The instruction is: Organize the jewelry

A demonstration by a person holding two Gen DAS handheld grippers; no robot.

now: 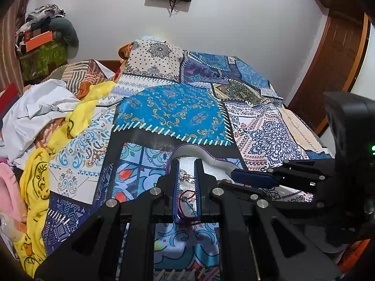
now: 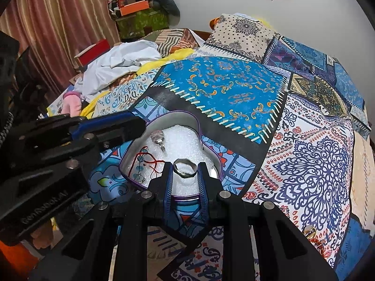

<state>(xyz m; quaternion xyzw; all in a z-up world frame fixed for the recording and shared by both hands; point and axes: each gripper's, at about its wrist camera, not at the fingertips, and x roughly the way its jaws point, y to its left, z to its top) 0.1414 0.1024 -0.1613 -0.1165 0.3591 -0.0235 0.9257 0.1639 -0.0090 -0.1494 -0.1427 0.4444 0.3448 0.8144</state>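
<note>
I work over a bed (image 2: pixel 234 89) covered by a patchwork quilt in blue, white and black prints, with a white wall behind, striped curtains at far left and crumpled clothes (image 2: pixel 117 63) heaped beside them. A purple-rimmed curvy box (image 2: pixel 164 114) lined with white foam lies on the quilt near me. Inside it lie a silver ring (image 2: pixel 157 138) and a red cord bracelet (image 2: pixel 143 161). My right tool (image 2: pixel 185 171) is clamped on a metal band ring (image 2: pixel 184 166) above the foam. My left tool (image 2: pixel 187 166), nearly together, pinches the box's rim.
</note>
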